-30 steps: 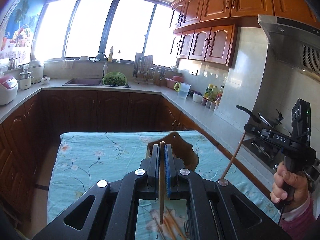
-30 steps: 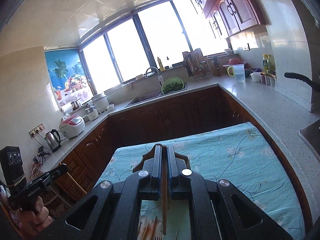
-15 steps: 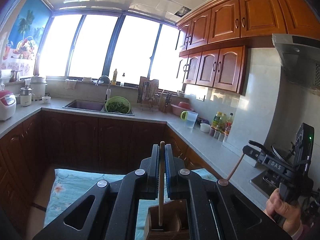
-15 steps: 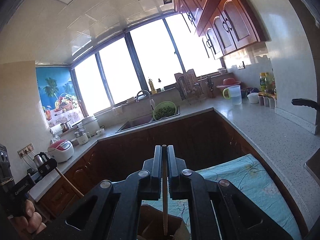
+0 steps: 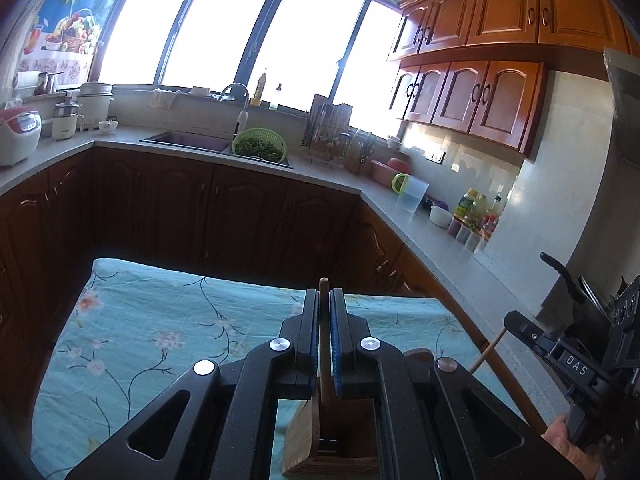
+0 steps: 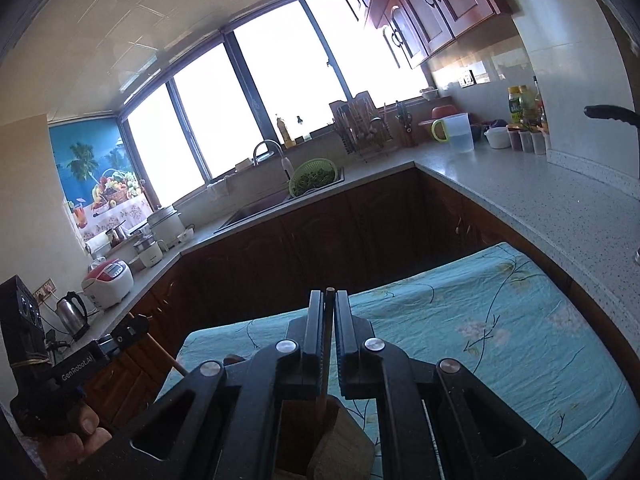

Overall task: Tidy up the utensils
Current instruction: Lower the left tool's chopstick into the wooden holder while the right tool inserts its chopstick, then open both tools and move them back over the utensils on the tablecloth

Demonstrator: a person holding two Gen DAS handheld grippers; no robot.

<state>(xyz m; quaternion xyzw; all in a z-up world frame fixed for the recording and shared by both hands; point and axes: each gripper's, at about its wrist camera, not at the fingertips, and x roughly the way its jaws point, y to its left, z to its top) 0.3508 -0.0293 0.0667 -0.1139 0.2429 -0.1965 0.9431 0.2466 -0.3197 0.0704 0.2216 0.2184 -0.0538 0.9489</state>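
Note:
In the left wrist view my left gripper (image 5: 324,297) is shut on a wooden chopstick (image 5: 323,285) that stands upright. Its lower end reaches down into the open wooden utensil holder (image 5: 304,436) under the fingers. At the right edge my right gripper (image 5: 516,325) holds a second chopstick (image 5: 486,354) slanting downward. In the right wrist view the right gripper (image 6: 329,299) is shut on that upright chopstick (image 6: 329,292), its lower end over the holder (image 6: 340,444). The left gripper (image 6: 134,330) with its chopstick (image 6: 168,356) shows at the left, gripped by a hand (image 6: 86,428).
The holder stands on a table with a teal floral cloth (image 5: 152,328). Dark cabinets and a grey counter (image 5: 404,216) wrap around behind, with a sink, a green colander (image 5: 260,146), a jug (image 5: 412,196) and bottles. A pan handle (image 5: 558,270) juts out at the right.
Both grippers moved forward over the holder, which lay ahead on the cloth a second ago, and then sank. The chopsticks' lower ends now reach into it. Both grips are unchanged.

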